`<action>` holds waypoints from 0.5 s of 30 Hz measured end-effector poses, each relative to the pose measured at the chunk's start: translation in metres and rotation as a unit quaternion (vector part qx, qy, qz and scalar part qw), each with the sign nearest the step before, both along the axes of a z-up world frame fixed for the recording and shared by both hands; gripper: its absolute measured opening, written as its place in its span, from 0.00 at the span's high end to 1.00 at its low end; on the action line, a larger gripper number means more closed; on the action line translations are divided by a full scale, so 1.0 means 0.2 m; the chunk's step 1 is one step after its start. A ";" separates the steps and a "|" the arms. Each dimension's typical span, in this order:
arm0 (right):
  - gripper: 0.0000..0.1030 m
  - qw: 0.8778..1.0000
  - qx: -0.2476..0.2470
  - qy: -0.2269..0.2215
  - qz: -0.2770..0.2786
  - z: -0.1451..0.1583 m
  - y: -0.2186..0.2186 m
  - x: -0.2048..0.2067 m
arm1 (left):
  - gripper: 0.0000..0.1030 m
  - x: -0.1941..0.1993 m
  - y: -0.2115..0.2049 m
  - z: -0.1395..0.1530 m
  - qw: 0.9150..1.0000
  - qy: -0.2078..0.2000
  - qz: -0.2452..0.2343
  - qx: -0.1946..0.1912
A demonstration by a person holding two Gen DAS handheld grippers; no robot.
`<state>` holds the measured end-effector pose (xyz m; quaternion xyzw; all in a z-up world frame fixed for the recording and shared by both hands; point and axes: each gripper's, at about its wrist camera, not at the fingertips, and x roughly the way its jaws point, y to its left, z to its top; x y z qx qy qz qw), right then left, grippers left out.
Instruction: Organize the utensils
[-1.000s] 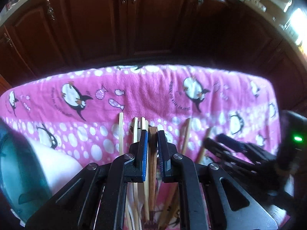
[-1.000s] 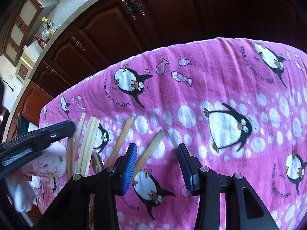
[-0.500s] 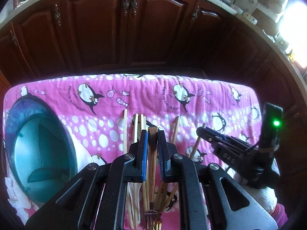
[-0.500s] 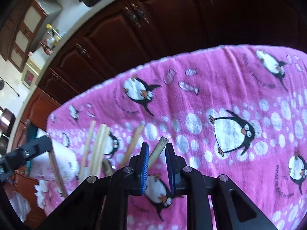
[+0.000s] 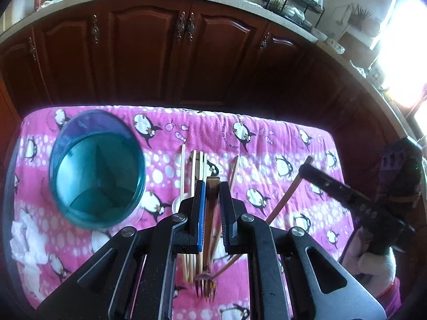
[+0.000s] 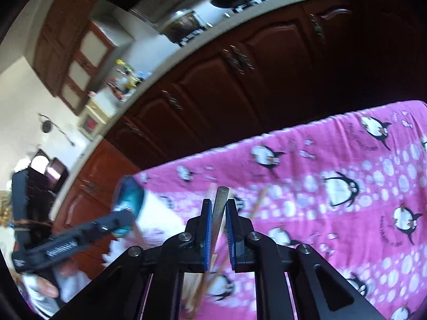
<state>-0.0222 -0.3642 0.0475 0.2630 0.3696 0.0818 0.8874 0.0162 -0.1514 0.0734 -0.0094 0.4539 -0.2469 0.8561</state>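
My left gripper (image 5: 212, 184) is shut on a dark wooden-handled fork (image 5: 210, 208), lifted above the pink penguin cloth (image 5: 267, 144); its tines hang below. Several pale chopsticks (image 5: 193, 170) lie on the cloth under it. A teal holder cup (image 5: 97, 168) stands to the left. My right gripper (image 6: 218, 204) is shut on a brown wooden-handled utensil (image 6: 220, 208), raised over the cloth (image 6: 347, 213). That utensil (image 5: 291, 188) and the right gripper (image 5: 304, 170) also show at the right of the left wrist view. The teal cup (image 6: 129, 194) shows blurred in the right wrist view.
Dark wooden cabinets (image 5: 186, 53) run behind the table under a countertop. A white crumpled napkin (image 5: 26, 253) lies at the cloth's left front. The left gripper's body (image 6: 66, 242) is at the lower left of the right wrist view.
Both grippers have risen, each lifting its utensil off the cloth. The right gripper closed on the brown handle one second ago. The teal cup has come fully into the left view.
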 end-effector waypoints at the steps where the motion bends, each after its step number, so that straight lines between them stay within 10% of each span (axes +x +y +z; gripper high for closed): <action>1: 0.91 1.000 -0.003 -0.004 0.004 0.02 0.00 -0.02 | 0.91 -0.02 0.02 0.01 1.000 -0.002 0.001 -0.001; 15: 0.93 0.995 -0.056 -0.060 0.058 0.34 0.23 -0.18 | 0.91 -0.25 0.25 0.25 0.998 -0.046 0.013 -0.035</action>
